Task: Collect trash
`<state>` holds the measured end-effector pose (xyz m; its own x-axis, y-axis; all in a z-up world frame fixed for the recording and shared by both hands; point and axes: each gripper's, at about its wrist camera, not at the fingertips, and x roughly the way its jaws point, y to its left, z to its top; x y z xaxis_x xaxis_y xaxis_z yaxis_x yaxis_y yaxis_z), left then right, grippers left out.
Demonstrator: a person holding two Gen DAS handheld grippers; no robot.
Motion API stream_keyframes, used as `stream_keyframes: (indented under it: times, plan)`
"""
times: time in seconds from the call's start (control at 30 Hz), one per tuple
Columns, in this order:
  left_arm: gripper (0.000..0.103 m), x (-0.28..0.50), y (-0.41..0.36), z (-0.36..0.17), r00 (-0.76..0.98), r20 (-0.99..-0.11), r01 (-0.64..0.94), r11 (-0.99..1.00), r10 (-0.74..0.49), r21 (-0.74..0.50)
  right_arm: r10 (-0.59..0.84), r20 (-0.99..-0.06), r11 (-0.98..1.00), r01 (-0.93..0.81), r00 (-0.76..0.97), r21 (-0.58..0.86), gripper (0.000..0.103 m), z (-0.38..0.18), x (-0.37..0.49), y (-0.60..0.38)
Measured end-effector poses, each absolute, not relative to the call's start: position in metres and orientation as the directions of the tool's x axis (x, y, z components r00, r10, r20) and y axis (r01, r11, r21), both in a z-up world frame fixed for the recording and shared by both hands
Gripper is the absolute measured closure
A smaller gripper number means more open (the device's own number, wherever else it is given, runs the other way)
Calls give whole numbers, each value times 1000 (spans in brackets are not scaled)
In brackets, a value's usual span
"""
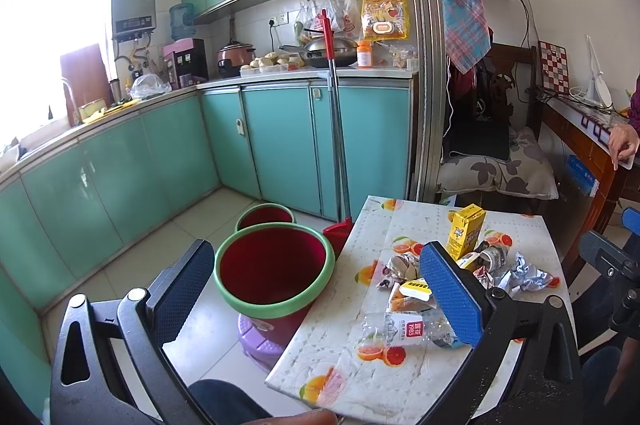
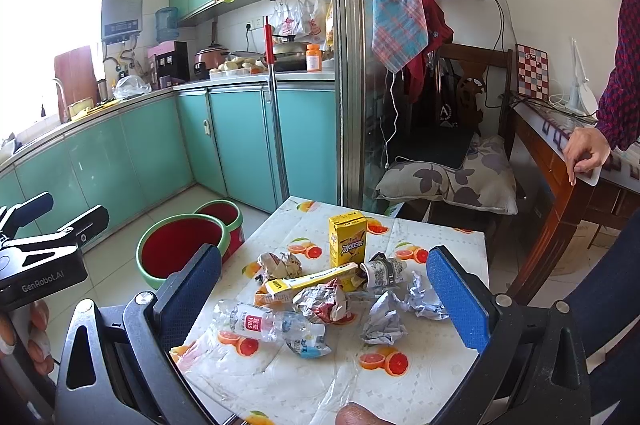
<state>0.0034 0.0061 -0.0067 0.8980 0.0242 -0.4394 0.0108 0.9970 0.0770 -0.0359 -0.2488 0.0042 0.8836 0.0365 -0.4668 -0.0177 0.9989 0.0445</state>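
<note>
The left gripper (image 1: 316, 289) hangs with its fingers spread wide and nothing between them. Straight ahead of it and below stands a red bin (image 1: 275, 275) with a green rim, on a purple stool (image 1: 260, 341) on the floor; a second, smaller red bin (image 1: 266, 217) sits just behind the first. The left gripper's right finger (image 1: 450, 289) is over the left part of a small table (image 1: 400, 381) covered in a cloth printed with orange slices.

The right gripper (image 2: 324, 299) is also wide apart and empty, held over the near side of the same table. The trash lies in a heap on the table between and just ahead of its fingers: a crushed clear plastic bottle (image 2: 264, 323) nearest its left finger, a flattened yellow and white box (image 2: 316, 279) behind that, crumpled wrappers (image 2: 324, 303) in the middle, and balls of crumpled paper (image 2: 382, 319) toward its right finger. A yellow juice carton (image 2: 348, 239) stands upright at the far side of the heap. To the left of the right gripper, beyond the table edge, are the two bins, and the left gripper's body shows at the left edge.

A red broom (image 1: 334, 105) leans on the green cabinets (image 1: 280, 145) beyond the bins.
</note>
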Motion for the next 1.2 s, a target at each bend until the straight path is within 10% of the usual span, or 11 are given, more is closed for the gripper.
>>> stream_keyframes:
  times: [1.2]
  plan:
    - [0, 125, -110, -189, 425, -897, 652, 729, -122, 209, -104, -634, 974, 208, 766, 91, 0, -100, 2, -353]
